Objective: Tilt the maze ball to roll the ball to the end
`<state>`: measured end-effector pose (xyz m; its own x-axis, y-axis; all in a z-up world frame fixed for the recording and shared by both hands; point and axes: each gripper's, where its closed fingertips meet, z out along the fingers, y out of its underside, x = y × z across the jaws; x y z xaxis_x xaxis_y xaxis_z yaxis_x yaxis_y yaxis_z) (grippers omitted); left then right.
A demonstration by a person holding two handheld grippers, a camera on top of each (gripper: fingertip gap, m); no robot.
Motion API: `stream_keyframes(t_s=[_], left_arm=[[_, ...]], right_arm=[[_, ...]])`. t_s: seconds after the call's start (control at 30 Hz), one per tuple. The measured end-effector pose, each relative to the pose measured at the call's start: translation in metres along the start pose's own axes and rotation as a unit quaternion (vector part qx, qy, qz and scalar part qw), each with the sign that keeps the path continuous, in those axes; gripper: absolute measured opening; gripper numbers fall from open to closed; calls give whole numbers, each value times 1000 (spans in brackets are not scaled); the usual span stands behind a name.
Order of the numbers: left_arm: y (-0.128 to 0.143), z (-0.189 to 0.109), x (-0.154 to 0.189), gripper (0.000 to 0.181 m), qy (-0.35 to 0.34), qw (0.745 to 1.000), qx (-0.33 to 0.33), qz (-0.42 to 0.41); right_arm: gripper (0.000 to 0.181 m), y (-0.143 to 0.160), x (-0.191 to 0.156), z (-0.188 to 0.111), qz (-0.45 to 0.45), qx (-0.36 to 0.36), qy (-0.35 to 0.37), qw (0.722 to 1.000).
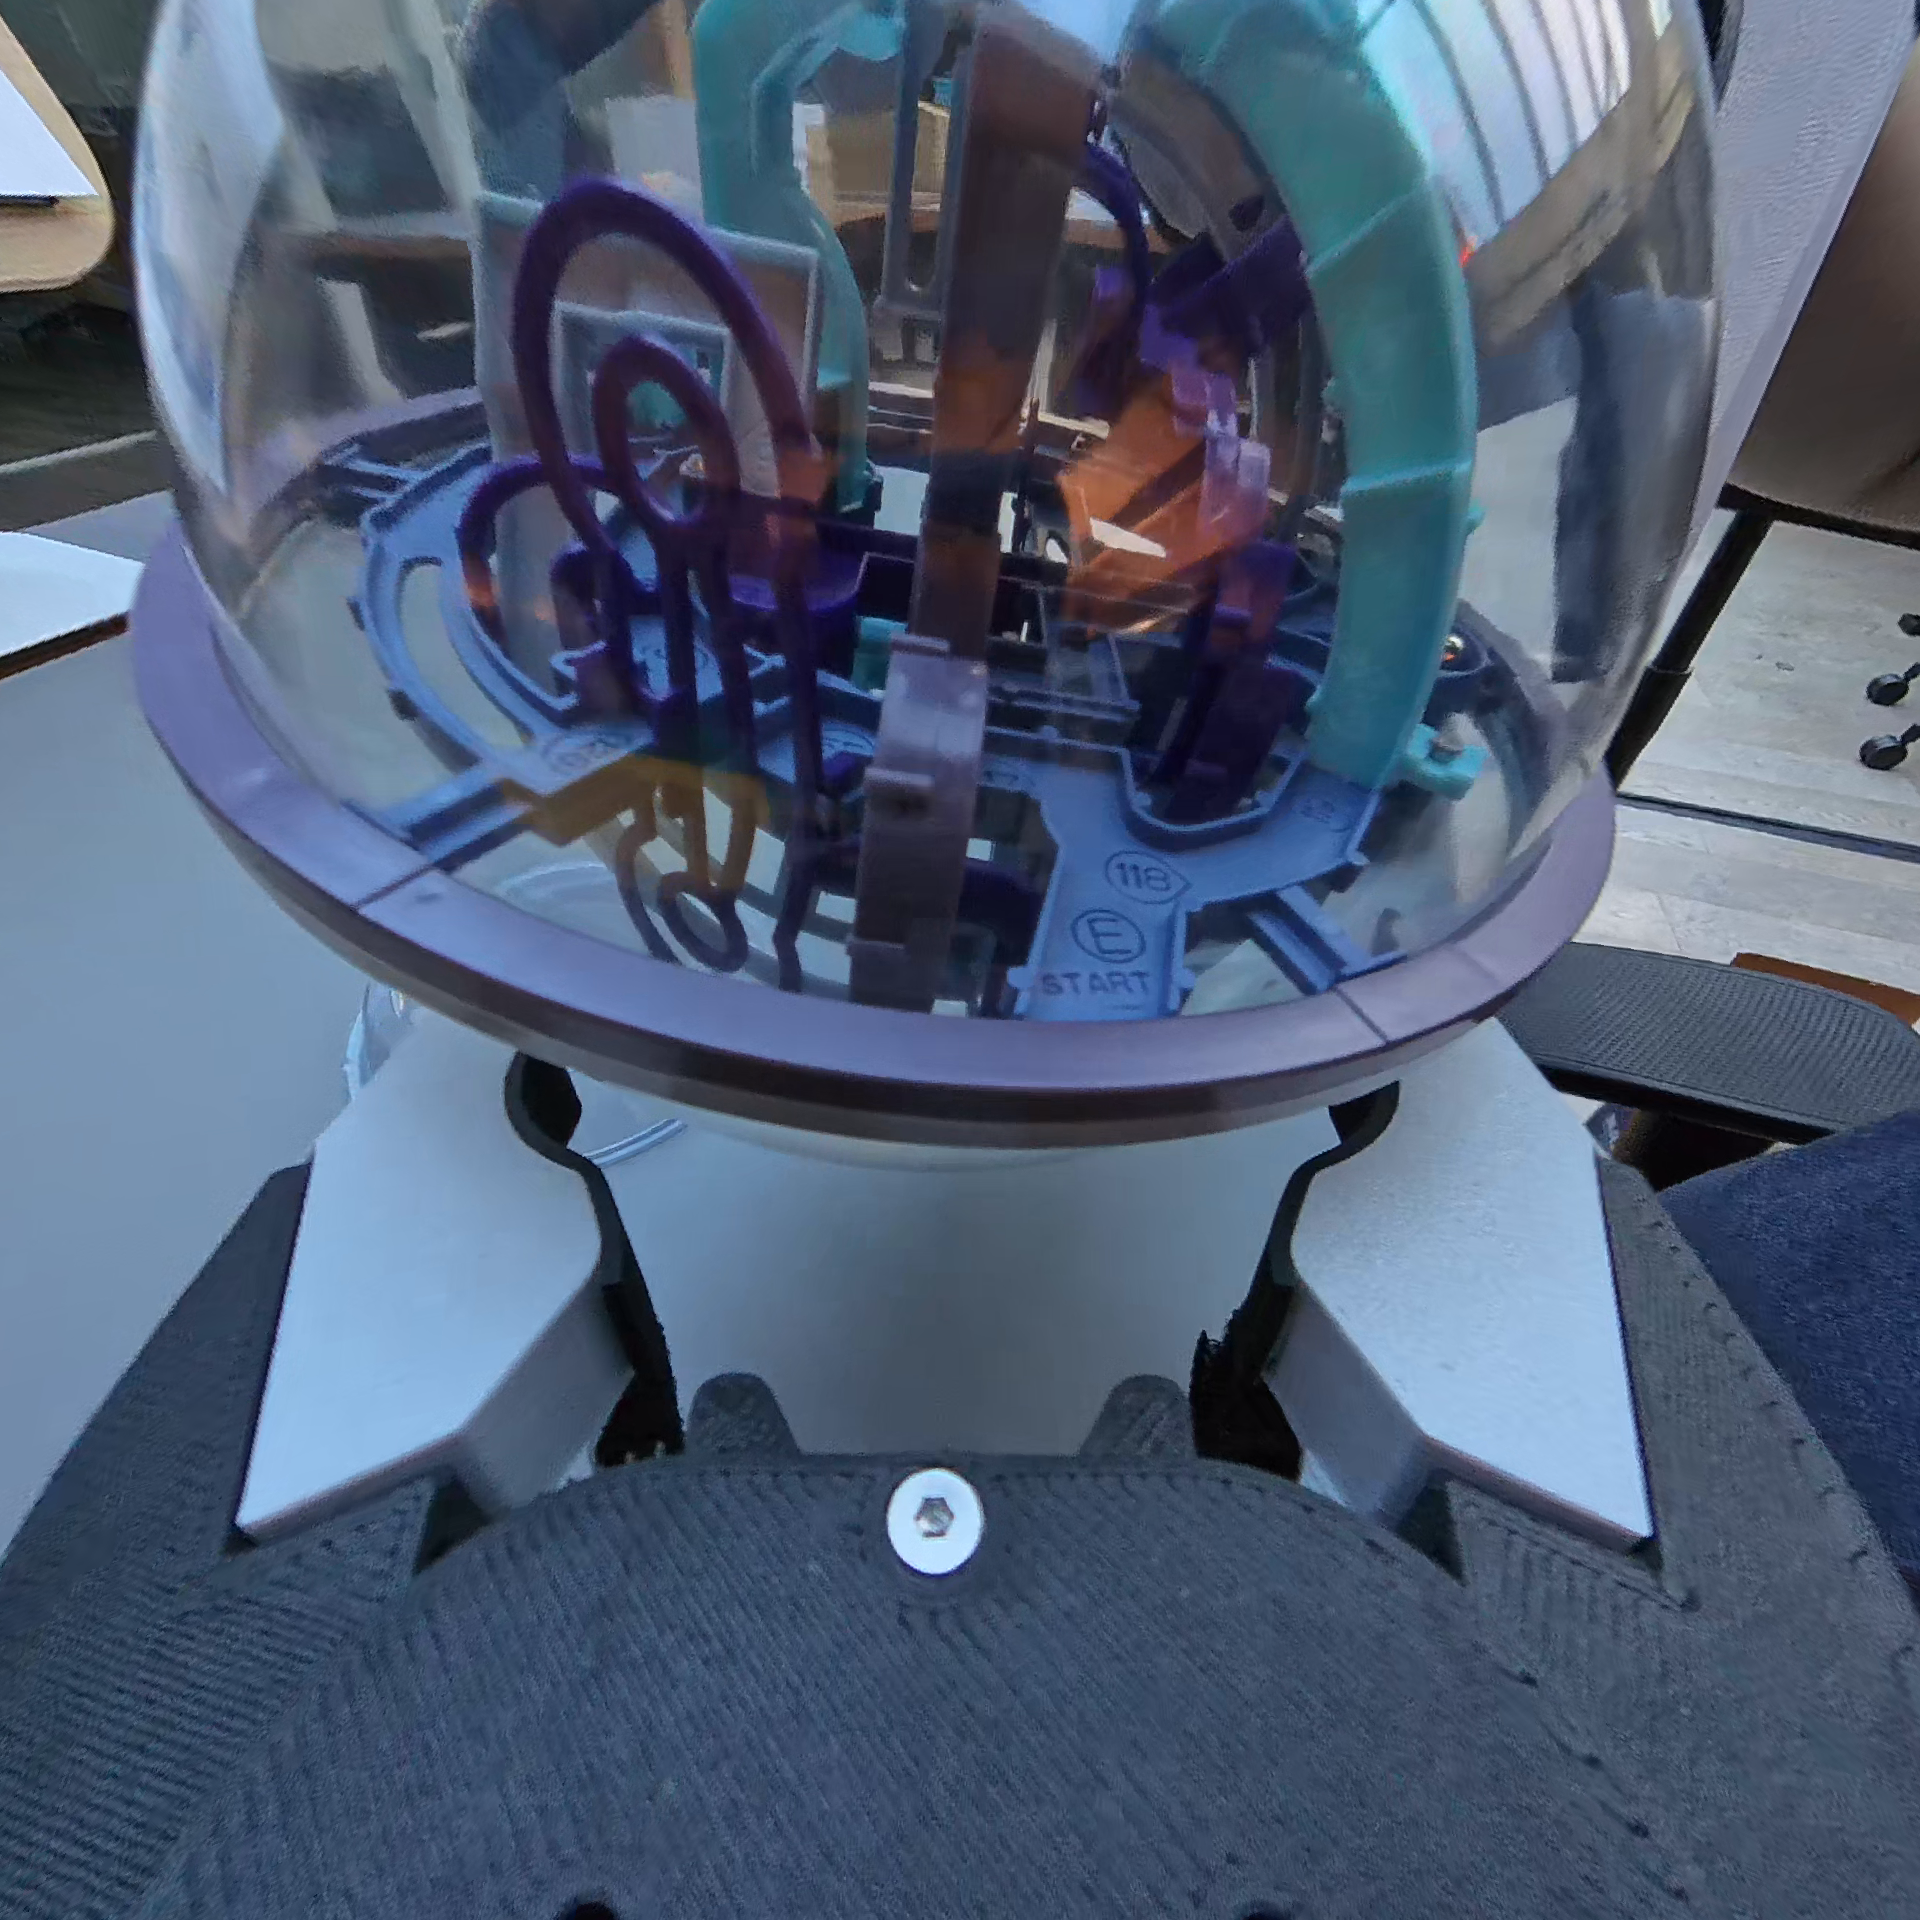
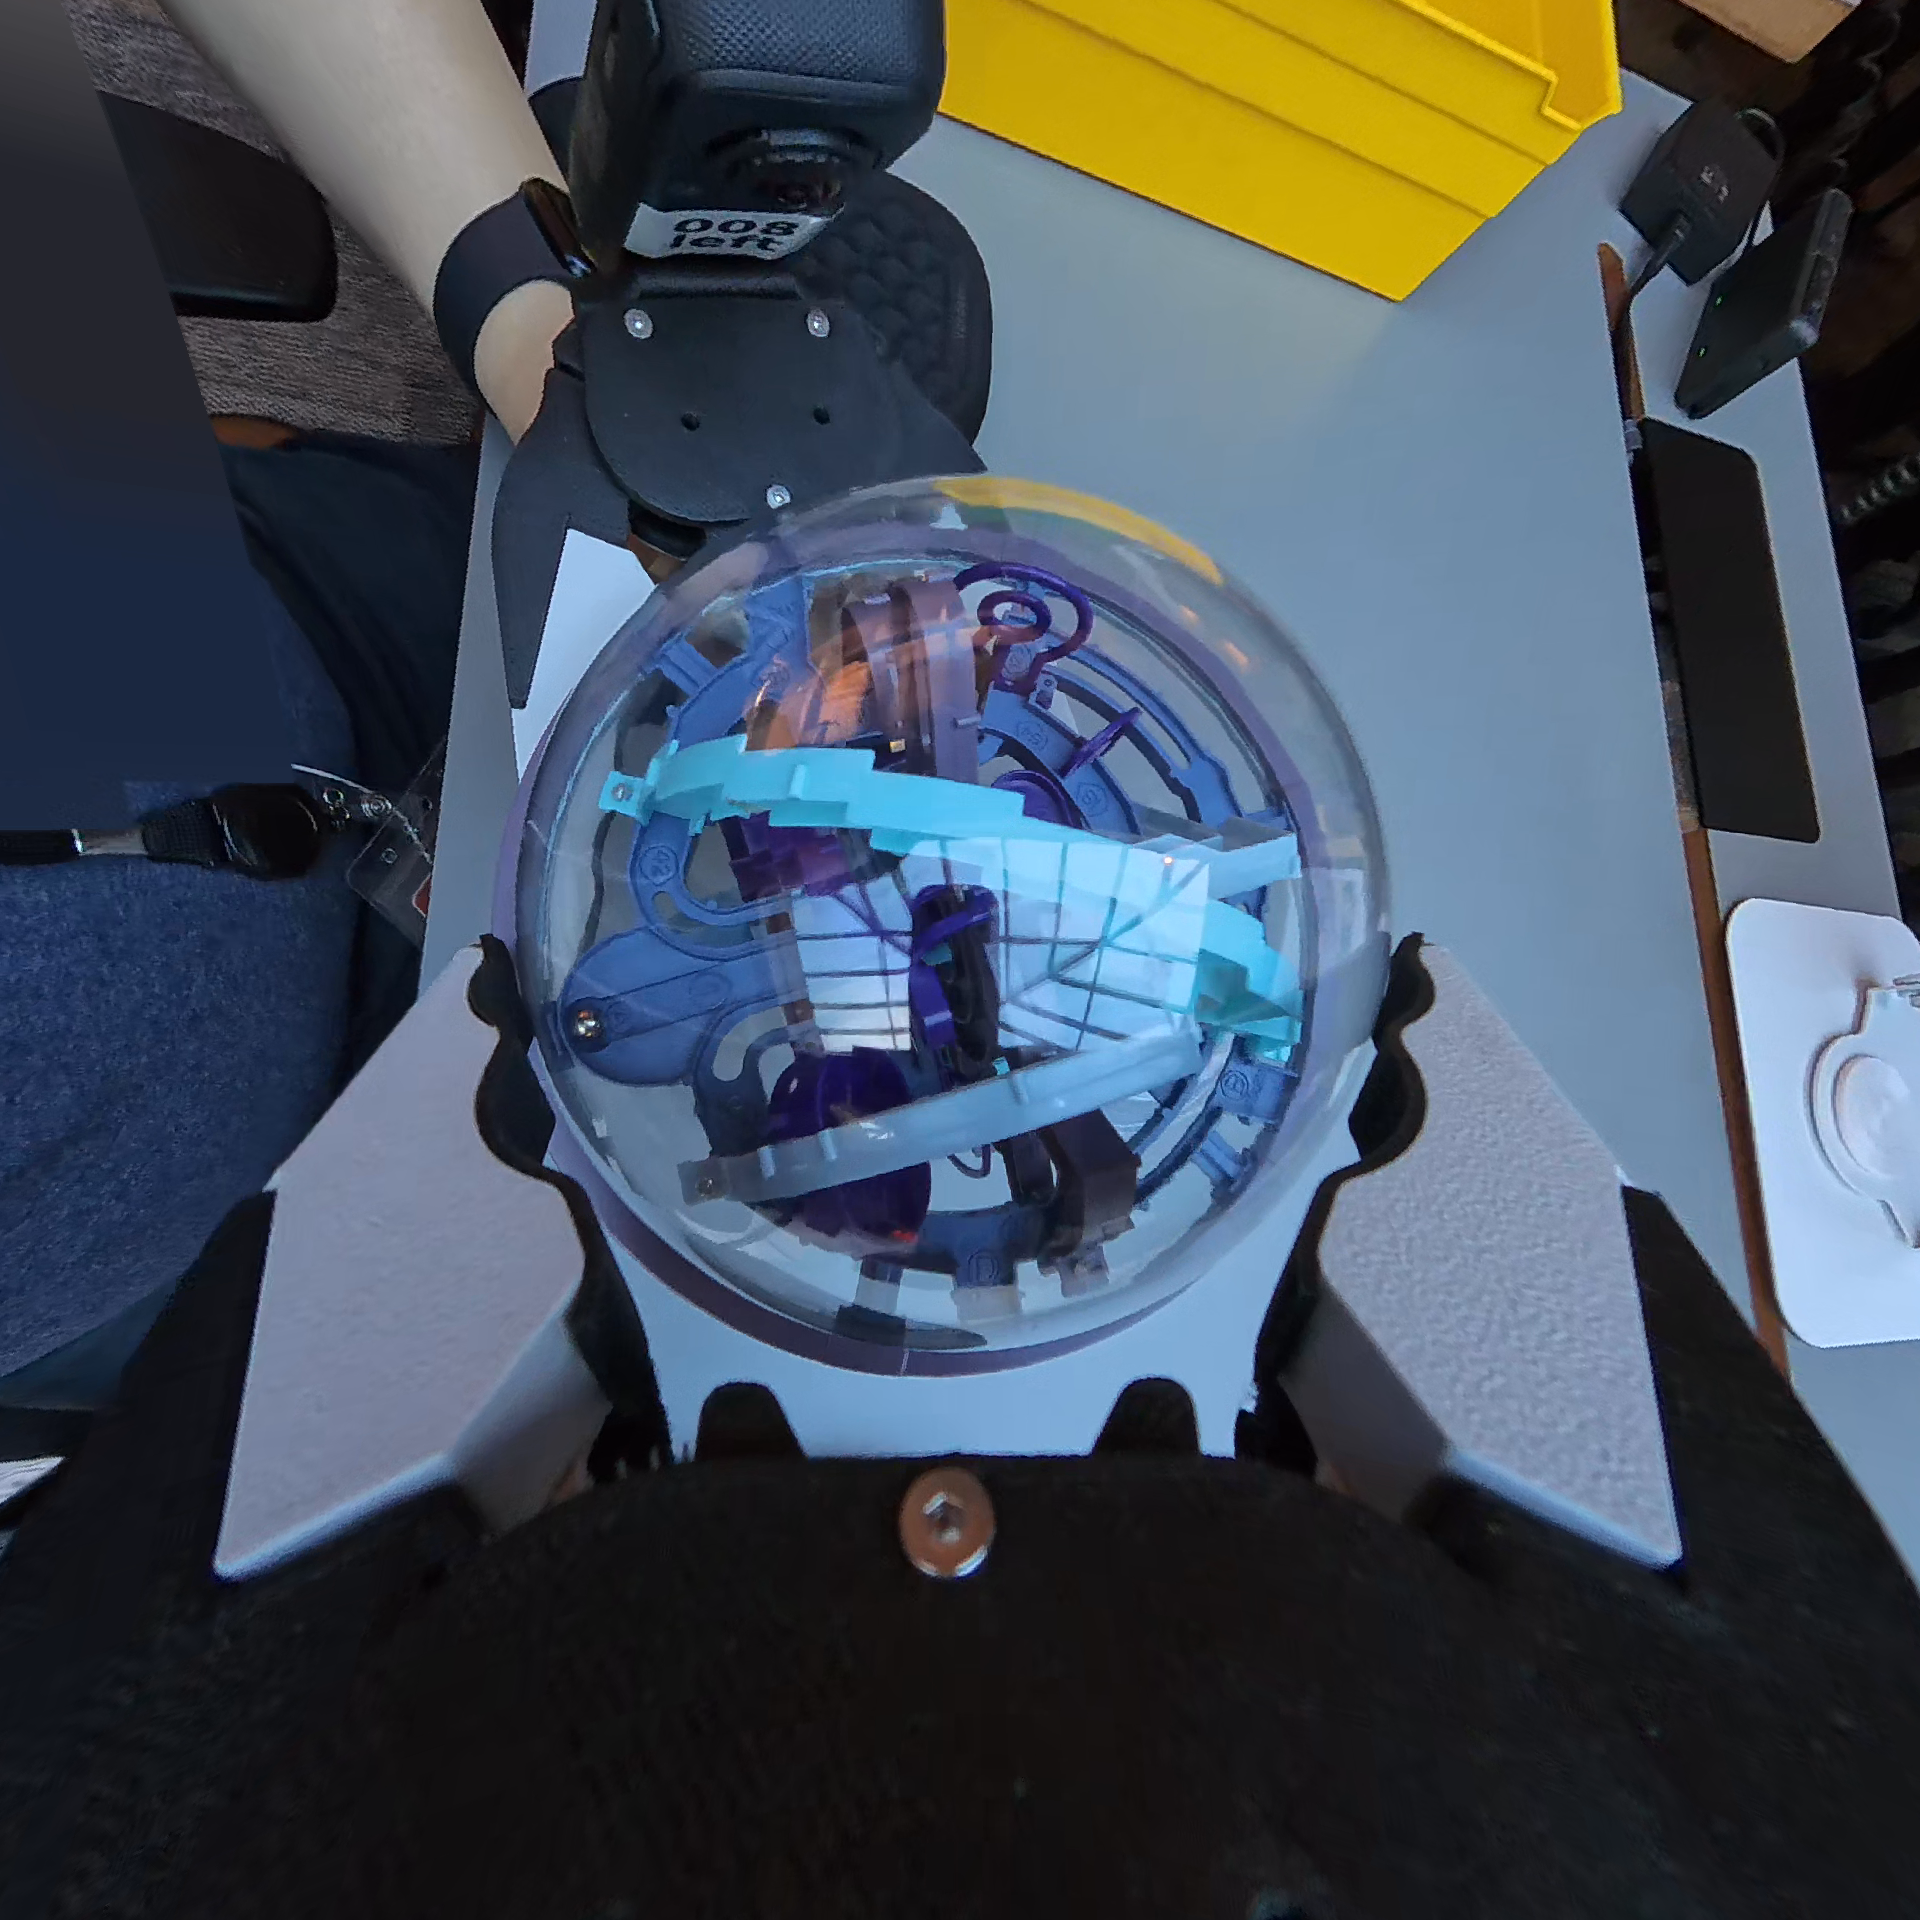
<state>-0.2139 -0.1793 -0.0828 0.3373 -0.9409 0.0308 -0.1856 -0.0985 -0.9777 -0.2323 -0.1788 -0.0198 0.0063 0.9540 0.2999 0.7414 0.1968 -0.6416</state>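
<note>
- The maze ball, a clear sphere with blue, teal, purple and brown tracks inside and a dull purple band around its middle, is held above the pale grey surface between the two claws.
- The right claw comes from the near side in the right wrist view; its fingers are spread wide, and their dark inner pads press against the left and right flanks of the sphere, so it grips the maze ball.
- The left claw sits under the purple band in the left wrist view. Its fingers are also spread wide, with the tips tucked beneath the band against the lower half of the sphere.
- In the right wrist view the left claw's black body with its camera shows on the far side of the sphere, held by a bare forearm with a dark wrist strap.
- A small metal ball rests on a blue track at the left edge of the sphere, close to the right claw's left finger.
- A yellow bin stands on the far part of the surface, well apart from the sphere.
- Dark electronic boxes lie at the far right edge.
- A white card with a clear moulded piece lies to the right.
</note>
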Motion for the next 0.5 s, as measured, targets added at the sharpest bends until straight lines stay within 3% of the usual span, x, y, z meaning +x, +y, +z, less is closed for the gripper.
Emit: stream_keyframes(t_s=[0.5], left_arm=[[1,-3,1,148,26,999,-2,-33]], right_arm=[[158,-5,3,3,33,9,-16,999]])
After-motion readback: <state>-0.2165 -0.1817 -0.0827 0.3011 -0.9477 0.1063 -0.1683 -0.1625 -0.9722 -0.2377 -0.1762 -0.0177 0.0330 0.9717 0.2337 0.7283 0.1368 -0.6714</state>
